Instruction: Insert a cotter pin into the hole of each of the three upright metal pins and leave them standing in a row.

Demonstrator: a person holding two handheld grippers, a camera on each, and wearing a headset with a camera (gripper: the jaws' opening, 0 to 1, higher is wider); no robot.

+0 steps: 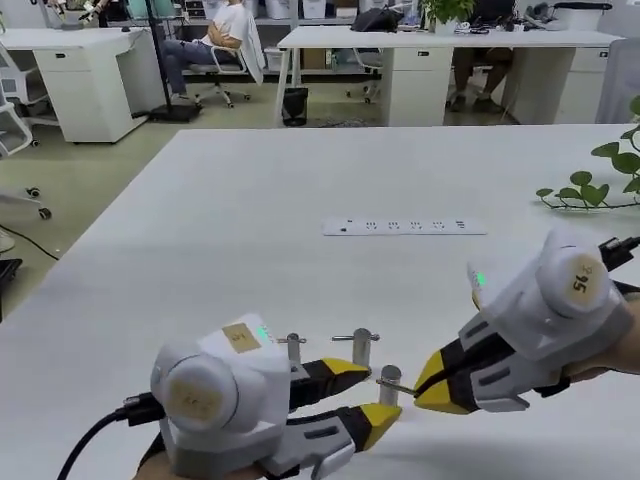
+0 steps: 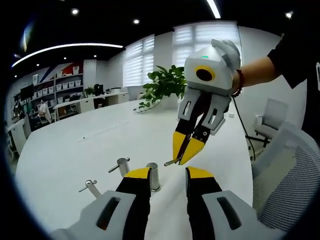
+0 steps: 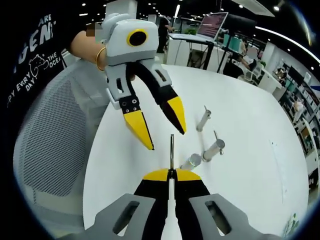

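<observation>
**Steering the last cotter pin toward the near pin**

Starting with the table: its white top looks smooth and hard, so a nudged pin would likely skid or tip with nothing to catch it.

The left gripper stands wide open and holds nothing. Its yellow-tipped black jaws sit on either side of the near pin, and I cannot tell whether a jaw touches it. If those jaws close off-centre, or not at all, the pin may topple when pushed from the side.

The right gripper is clamped tight on the cotter pin. The pin sticks straight out from between its tips and points at the near pin's upper end, just short of it. The hole itself is too small to make out.

The far pins stand upright just behind. Each is a short, dull-silver cylinder with a thin wire already crossing its top. A wide swing of either gripper could knock them and spoil the row. The near pin is the same plain round stub, with no wire through it.

The cotter pin is the smallest thing here: a thin, straight, shiny metal wire. Being so slim, it could bend or slip back between the jaws if it meets the pin's curved wall rather than the hole. A slight tilt of the hand would be enough to cause that miss.
</observation>
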